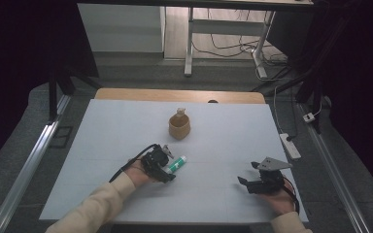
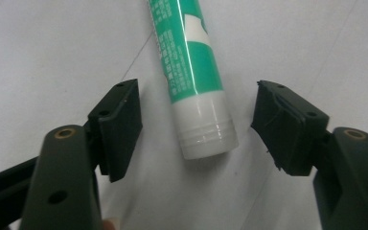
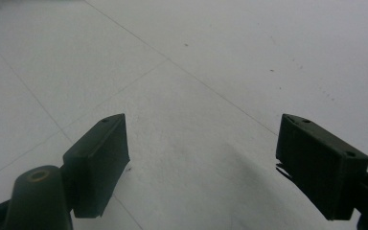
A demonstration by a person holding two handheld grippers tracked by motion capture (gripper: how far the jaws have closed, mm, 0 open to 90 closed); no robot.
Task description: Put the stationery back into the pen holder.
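The left gripper (image 2: 196,129) stands with its jaws spread on either side of the white cap end of a green-and-white tube (image 2: 194,72), a clear gap showing between each pad and the tube, so nothing is grasped. The tube lies flat on the white table (image 1: 102,126), its cap toward the gripper and its printed green body running away from it. Seen from the high view, the left gripper (image 1: 167,167) sits near the middle of the table, a little to the left, with the tube (image 1: 177,165) angled up and to the right from between its jaws. A cream sleeve (image 1: 99,204) leads in from the near left edge. Farther back, near the table's centre, stands a small brown cup (image 1: 179,127) with a pale object in it, well apart from the tube. The right gripper (image 1: 248,181) rests at the near right; its own view shows its jaws (image 3: 201,163) released and wide, bare table between them.
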